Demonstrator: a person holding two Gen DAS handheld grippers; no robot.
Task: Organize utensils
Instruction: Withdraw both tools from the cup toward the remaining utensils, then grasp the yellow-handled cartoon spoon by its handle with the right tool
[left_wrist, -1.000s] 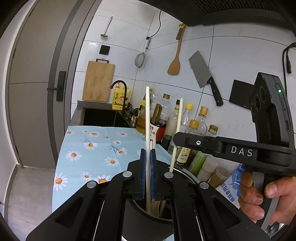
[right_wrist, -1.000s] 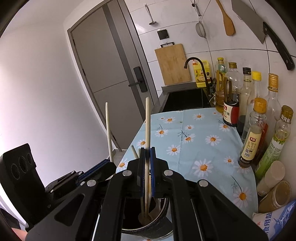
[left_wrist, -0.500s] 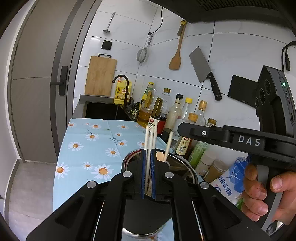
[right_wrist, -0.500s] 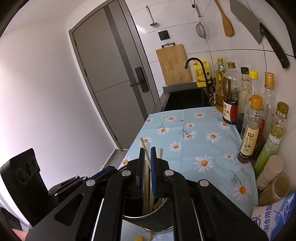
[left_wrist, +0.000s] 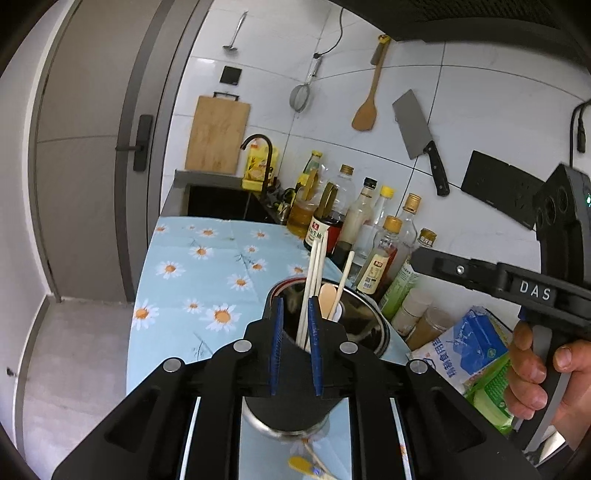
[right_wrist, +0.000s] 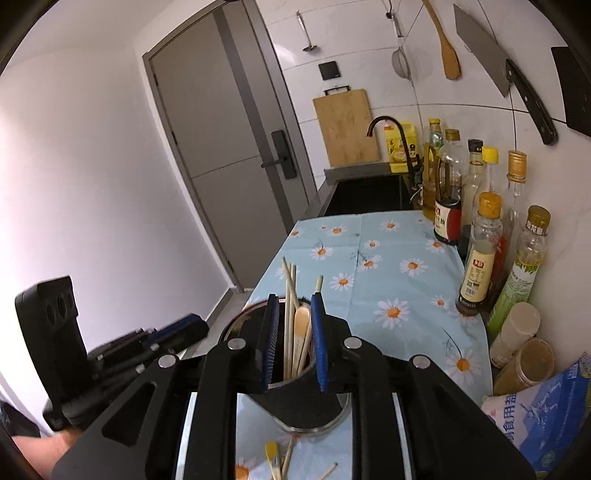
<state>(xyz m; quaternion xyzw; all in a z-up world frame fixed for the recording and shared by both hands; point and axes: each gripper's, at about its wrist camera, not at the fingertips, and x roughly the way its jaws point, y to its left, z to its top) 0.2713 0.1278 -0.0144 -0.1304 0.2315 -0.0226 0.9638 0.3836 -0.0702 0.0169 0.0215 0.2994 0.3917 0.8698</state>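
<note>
Both grippers, left gripper (left_wrist: 295, 343) and right gripper (right_wrist: 293, 343), hover over the metal holder (left_wrist: 364, 325) on the tabletop (right_wrist: 388, 266), jaws apart and gripping nothing. Chopsticks (left_wrist: 314, 280) and a wooden spoon (right_wrist: 301, 332) stand inside it. Several loose utensils (right_wrist: 277, 459) lie on the cloth just beside its base. Reaching down for them risks knocking the top-heavy holder over or snagging the leaning sticks.

Pale chopsticks (left_wrist: 314, 273) upright in steel holder (left_wrist: 364, 314)
</note>
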